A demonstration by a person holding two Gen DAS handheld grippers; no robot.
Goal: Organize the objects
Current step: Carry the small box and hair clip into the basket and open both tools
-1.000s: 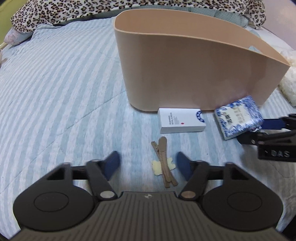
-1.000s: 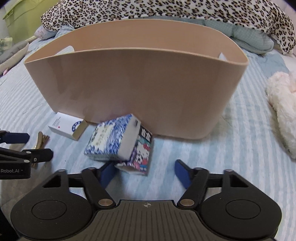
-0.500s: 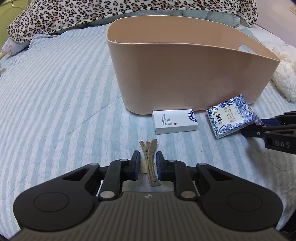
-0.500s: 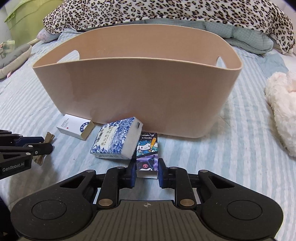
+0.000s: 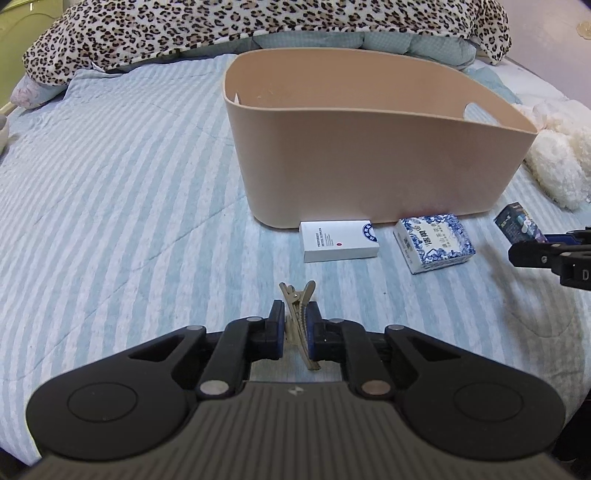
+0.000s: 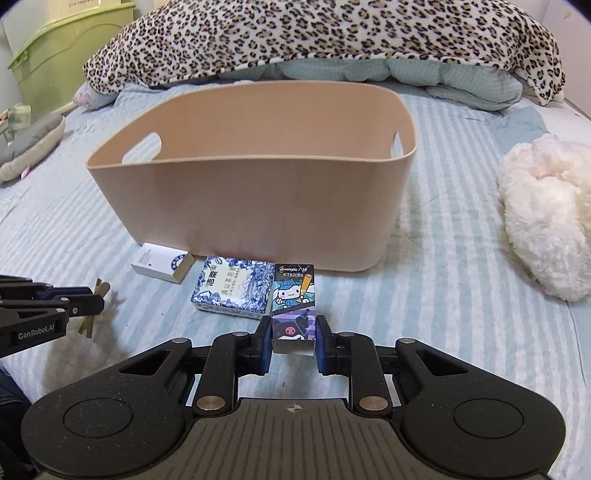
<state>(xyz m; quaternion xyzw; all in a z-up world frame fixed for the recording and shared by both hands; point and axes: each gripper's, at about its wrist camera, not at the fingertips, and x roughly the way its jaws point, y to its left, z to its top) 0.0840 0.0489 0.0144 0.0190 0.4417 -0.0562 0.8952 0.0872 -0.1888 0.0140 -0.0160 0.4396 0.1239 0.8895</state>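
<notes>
My left gripper (image 5: 296, 317) is shut on a tan hair clip (image 5: 298, 306) and holds it above the striped bedsheet. My right gripper (image 6: 293, 330) is shut on a small cartoon-printed box (image 6: 293, 302), lifted off the bed. A beige basket (image 5: 369, 155) stands ahead, open and with nothing visible inside; it also shows in the right wrist view (image 6: 258, 206). A white box (image 5: 339, 240) and a blue-and-white patterned box (image 5: 434, 242) lie on the sheet in front of the basket. In the right wrist view the left gripper (image 6: 86, 304) is at the left with the clip.
A leopard-print blanket (image 6: 314, 33) is piled behind the basket. A fluffy white plush (image 6: 546, 218) lies to the right. A green plastic bin (image 6: 70, 51) stands at the far left beyond the bed. The bed's striped sheet (image 5: 110, 184) stretches to the left.
Both grippers shut, the left on the hair clip and the right on the cartoon box, then rose and drew back from the bed. The basket looks farther and lower.
</notes>
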